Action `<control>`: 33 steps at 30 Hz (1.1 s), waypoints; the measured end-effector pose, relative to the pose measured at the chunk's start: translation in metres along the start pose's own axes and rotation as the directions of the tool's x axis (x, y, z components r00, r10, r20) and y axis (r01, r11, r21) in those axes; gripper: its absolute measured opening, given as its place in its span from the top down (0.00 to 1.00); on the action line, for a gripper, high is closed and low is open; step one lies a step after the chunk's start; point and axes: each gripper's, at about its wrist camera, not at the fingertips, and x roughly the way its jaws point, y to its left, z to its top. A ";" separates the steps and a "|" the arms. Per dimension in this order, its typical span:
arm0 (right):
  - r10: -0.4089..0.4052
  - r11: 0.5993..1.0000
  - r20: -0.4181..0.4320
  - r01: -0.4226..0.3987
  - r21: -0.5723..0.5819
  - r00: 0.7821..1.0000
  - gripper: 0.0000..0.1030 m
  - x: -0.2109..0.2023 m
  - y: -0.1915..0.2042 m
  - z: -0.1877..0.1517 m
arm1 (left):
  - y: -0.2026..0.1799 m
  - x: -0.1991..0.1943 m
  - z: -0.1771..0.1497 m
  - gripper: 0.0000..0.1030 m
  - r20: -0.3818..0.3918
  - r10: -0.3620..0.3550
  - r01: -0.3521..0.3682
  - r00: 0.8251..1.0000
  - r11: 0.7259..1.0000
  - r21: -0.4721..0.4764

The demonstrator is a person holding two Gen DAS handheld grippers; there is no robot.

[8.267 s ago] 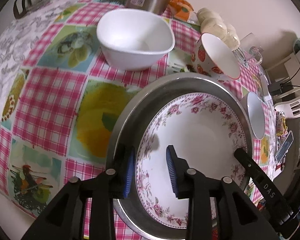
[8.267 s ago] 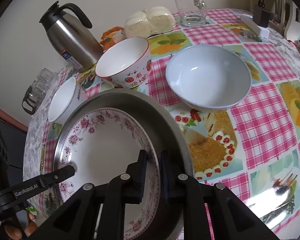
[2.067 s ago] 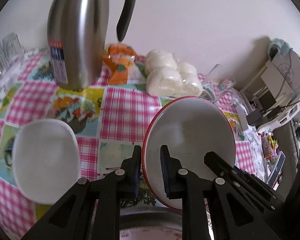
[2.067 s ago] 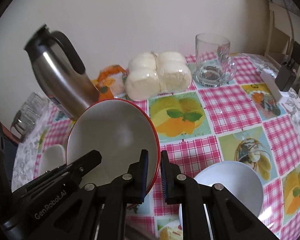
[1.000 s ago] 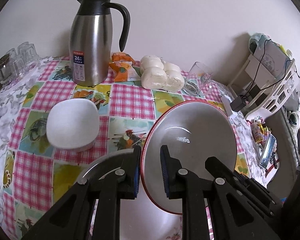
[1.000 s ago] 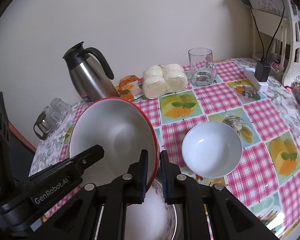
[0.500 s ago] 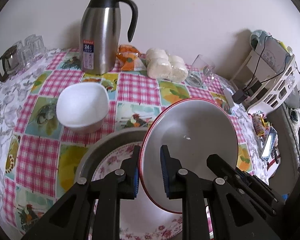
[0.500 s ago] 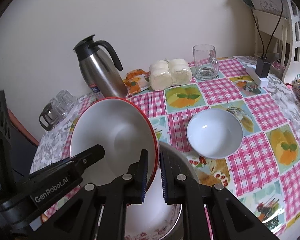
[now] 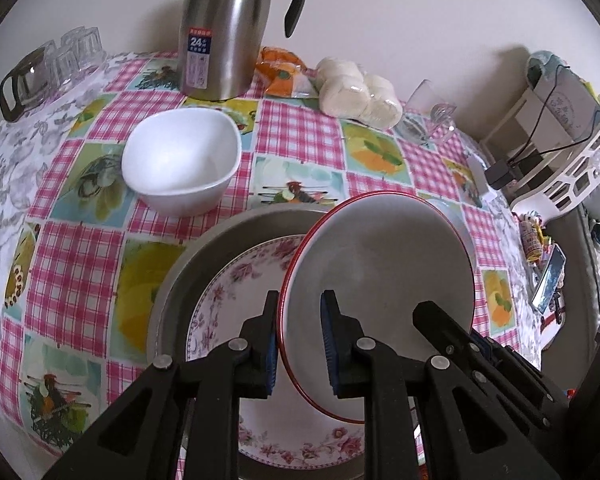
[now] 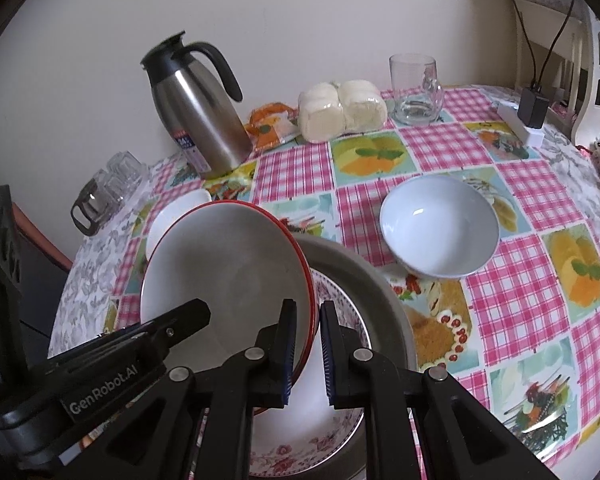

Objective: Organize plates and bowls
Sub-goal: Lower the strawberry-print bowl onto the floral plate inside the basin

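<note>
Both grippers hold the red-rimmed white bowl [image 9: 380, 264] by opposite sides of its rim. My left gripper [image 9: 299, 344] is shut on its left rim. My right gripper [image 10: 307, 352] is shut on its right rim, where the bowl [image 10: 224, 272] tilts over the floral plate [image 10: 340, 364]. The floral plate [image 9: 236, 292] lies inside a grey metal pan [image 9: 188, 276]. A square white bowl [image 9: 180, 160] stands behind the pan at left. A pale blue bowl [image 10: 440, 228] stands to the pan's right.
A steel thermos jug [image 9: 224, 28] stands at the back, with a bag of white buns [image 10: 342, 110], an orange packet [image 10: 270, 122] and a glass mug [image 10: 416, 88]. Several glasses [image 9: 40, 68] sit at the far left. A charger block [image 10: 532, 108] lies at right.
The red-rimmed bowl, held by both grippers, has come down and nearer, over the floral plate in the pan. Earlier it was lifted from the table behind the pan.
</note>
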 end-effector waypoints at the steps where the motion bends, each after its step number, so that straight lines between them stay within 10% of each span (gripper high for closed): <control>1: -0.001 1.000 -0.008 0.001 0.000 1.000 0.87 0.002 0.000 -0.001 | 0.001 0.001 0.000 0.81 -0.003 0.004 -0.004 1.000 1.000 -0.004; 33: -0.004 1.000 -0.109 0.004 -0.005 0.994 0.86 0.032 0.008 -0.008 | 0.017 0.021 -0.003 0.79 -0.089 0.031 -0.037 0.996 0.997 -0.066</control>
